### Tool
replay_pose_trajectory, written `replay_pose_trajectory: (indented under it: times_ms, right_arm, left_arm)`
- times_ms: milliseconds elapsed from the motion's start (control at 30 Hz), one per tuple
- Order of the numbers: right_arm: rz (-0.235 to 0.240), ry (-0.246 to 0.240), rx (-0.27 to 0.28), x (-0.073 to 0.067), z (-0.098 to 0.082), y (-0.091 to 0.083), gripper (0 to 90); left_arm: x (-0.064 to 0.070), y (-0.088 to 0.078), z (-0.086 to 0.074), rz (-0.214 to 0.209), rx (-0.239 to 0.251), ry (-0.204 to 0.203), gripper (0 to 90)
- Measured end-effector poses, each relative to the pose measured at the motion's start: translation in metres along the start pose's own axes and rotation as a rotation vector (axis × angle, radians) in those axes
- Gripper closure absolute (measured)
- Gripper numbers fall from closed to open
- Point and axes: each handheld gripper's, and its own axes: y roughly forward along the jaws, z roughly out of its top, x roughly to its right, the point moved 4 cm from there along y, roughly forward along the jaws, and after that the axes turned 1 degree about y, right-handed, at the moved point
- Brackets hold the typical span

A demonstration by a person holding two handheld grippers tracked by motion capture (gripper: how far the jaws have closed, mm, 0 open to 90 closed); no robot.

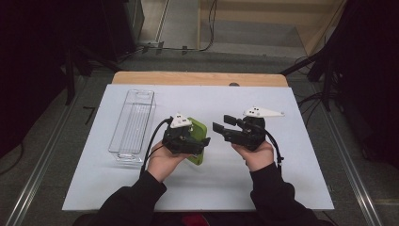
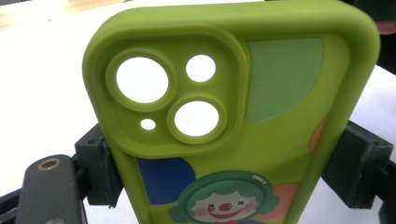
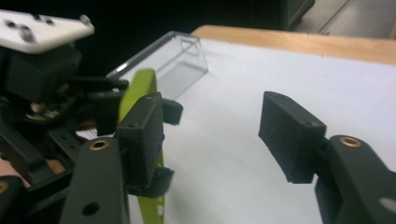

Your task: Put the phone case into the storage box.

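black sleeves and two hands come in from the near edge of the table (image 1: 282, 188), each hand holding a gripper. left gripper (image 1: 200, 143) is clamped on a green phone case (image 1: 197, 136); in the left gripper view its two jaws press the long sides of the case (image 2: 280, 140), which stands on edge with the camera cutouts at the top and a clown face printed lower down. right gripper (image 1: 221, 123) hangs just beside the case, on its right in the high view, jaws pointing toward it and standing apart with nothing between them. in the right gripper view the pads (image 3: 289, 135) are well separated, and the case (image 3: 140, 88) shows edge-on behind the left one, held by the left gripper (image 3: 121, 100). farther off, to the left, a clear plastic tray (image 1: 132, 122) lies lengthwise on the white table cover, apart from both grippers. beyond the cover a strip of bare wood (image 1: 197, 77) runs along the far edge of the table.
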Motion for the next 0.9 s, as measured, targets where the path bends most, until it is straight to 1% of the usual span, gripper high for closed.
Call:
replay_pose_trajectory:
  times_ms: [100, 267, 400, 433, 500, 533, 567, 633, 667, 733, 800, 833, 900]
  right_arm:
    - [0.006, -0.005, -0.039, 0.004, -0.003, 0.004, 32.6]
    - [0.004, -0.022, -0.057, 0.007, -0.008, 0.007, 29.8]
    - [0.019, -0.033, -0.07, 0.007, -0.009, 0.007, 25.9]
    - [0.026, -0.054, -0.089, 0.007, -0.011, 0.008, 25.4]
    - [0.015, -0.088, -0.107, 0.006, -0.013, 0.008, 24.7]
    - [0.017, -0.1, -0.116, 0.005, -0.014, 0.008, 24.6]
    - [0.045, -0.112, -0.131, 0.004, -0.016, 0.008, 24.2]
    - [0.051, -0.117, -0.131, 0.003, -0.017, 0.008, 23.6]
    - [0.079, -0.128, -0.142, 0.003, -0.021, 0.008, 22.6]
    - [0.086, -0.129, -0.145, 0.003, -0.022, 0.008, 22.0]
    - [0.113, -0.142, -0.159, 0.003, -0.025, 0.008, 16.3]
    - [0.124, -0.146, -0.176, 0.003, -0.026, 0.008, 13.3]
    - [0.13, -0.165, -0.209, 0.003, -0.03, 0.008, 7.3]
  left_arm:
    - [-0.001, -0.001, 0.001, -0.001, -0.003, 0.004, 16.0]
    - [-0.002, -0.003, 0.002, -0.006, -0.004, 0.002, 16.0]
    - [-0.002, -0.004, 0.002, -0.011, -0.004, 0.001, 16.0]
    - [-0.002, -0.004, 0.002, -0.012, -0.004, 0.0, 16.0]
    - [-0.003, -0.005, 0.002, -0.011, -0.006, 0.001, 16.0]
    - [-0.003, -0.005, 0.002, -0.011, -0.007, 0.0, 16.0]
    - [-0.003, -0.005, 0.003, -0.013, -0.006, -0.001, 16.0]
    - [-0.004, -0.005, 0.003, -0.013, -0.01, -0.001, 16.0]
    - [-0.004, -0.006, 0.003, -0.015, -0.009, -0.001, 16.0]
    - [-0.005, -0.006, 0.003, -0.018, -0.011, -0.003, 16.0]
    - [-0.005, -0.006, 0.003, -0.014, -0.011, -0.002, 16.0]
    - [-0.005, -0.006, 0.003, -0.013, -0.011, -0.003, 16.0]
    - [-0.006, -0.007, 0.003, -0.013, -0.011, -0.002, 16.0]
